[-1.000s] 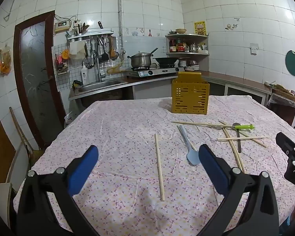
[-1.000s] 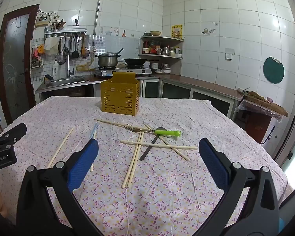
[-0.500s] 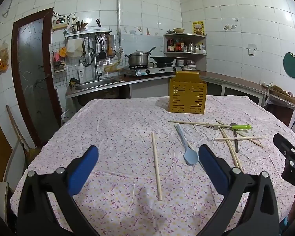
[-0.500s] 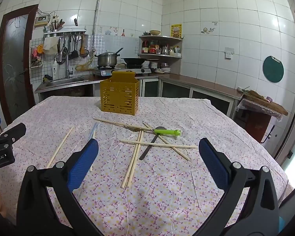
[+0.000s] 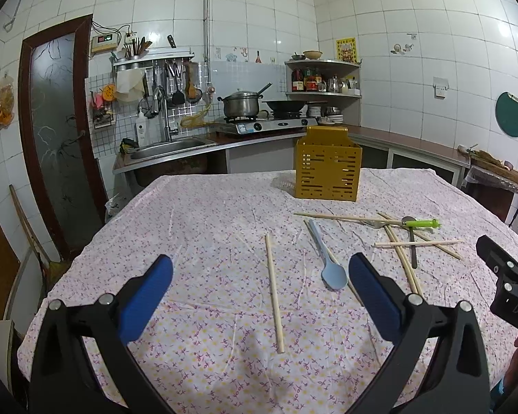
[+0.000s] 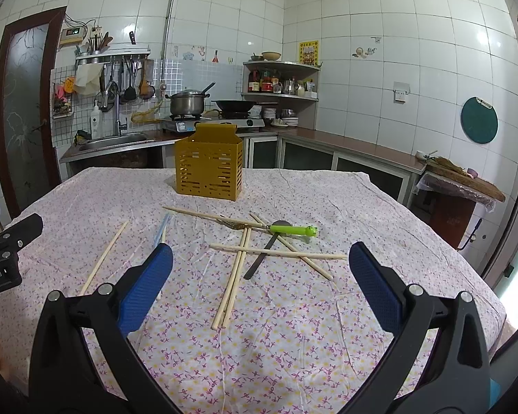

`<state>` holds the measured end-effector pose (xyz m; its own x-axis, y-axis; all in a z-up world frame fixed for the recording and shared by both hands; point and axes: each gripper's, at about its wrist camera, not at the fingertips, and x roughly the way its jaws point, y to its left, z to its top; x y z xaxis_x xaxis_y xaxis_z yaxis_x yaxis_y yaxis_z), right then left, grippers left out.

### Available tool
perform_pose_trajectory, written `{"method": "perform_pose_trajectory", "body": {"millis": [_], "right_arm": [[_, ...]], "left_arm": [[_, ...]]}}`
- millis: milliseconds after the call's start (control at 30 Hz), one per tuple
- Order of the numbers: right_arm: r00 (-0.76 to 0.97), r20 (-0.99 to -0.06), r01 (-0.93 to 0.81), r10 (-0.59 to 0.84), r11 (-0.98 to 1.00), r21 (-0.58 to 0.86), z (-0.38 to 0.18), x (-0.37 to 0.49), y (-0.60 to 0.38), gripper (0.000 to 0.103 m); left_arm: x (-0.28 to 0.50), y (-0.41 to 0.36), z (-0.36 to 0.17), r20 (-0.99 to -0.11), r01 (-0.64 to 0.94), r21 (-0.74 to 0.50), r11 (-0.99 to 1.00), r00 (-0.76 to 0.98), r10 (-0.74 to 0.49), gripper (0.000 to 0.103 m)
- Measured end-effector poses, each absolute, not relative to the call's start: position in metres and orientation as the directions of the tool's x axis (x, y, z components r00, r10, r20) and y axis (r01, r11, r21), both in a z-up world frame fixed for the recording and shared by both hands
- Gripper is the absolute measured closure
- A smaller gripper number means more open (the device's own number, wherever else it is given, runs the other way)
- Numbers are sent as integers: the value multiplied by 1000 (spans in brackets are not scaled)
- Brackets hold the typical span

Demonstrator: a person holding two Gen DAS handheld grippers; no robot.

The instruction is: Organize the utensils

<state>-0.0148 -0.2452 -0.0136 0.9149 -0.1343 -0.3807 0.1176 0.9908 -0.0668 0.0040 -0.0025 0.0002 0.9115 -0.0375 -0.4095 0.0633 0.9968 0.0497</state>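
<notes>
A yellow slotted utensil holder (image 5: 327,169) (image 6: 209,169) stands upright at the far side of the table. Wooden chopsticks lie scattered: a single one (image 5: 274,289) (image 6: 103,257) in front of my left gripper, and a crossed pile (image 6: 240,258) (image 5: 402,255) ahead of my right gripper. A light blue spoon (image 5: 328,258) (image 6: 160,229) lies between them. A green-handled fork (image 6: 286,229) (image 5: 419,222) and a dark metal spoon (image 6: 264,250) lie in the pile. My left gripper (image 5: 259,295) and right gripper (image 6: 259,295) are both open, empty, above the near table.
The table wears a floral cloth (image 5: 207,227) (image 6: 293,327). A counter with a sink (image 5: 169,146), stove and pot (image 5: 241,105) runs behind it. A brown door (image 5: 57,131) is at the left. The other gripper shows at each view's edge (image 5: 507,286) (image 6: 3,252).
My left gripper has shifted slightly, so the table items sit a little lower-left in its view. The right view is nearly unchanged. Both grippers stay open.
</notes>
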Motion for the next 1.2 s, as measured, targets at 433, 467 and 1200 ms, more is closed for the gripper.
{"method": "perform_pose_trajectory", "body": {"millis": [433,467,1200], "right_arm": [[913,-385,118,-135,991,-65,-17,-12,-245,4],[913,-384,120,-135,991,-65,-17,-12,-246,4],[916,-375,127,-141,990,-60,-16,-12,-246,4]], "left_arm": [[4,-2,0,-412,65,47,997,910,-40,3],[4,-2,0,-412,65,47,997,910,-40,3],[4,-3,0,-386,62,41,997,922,-42,3]]}}
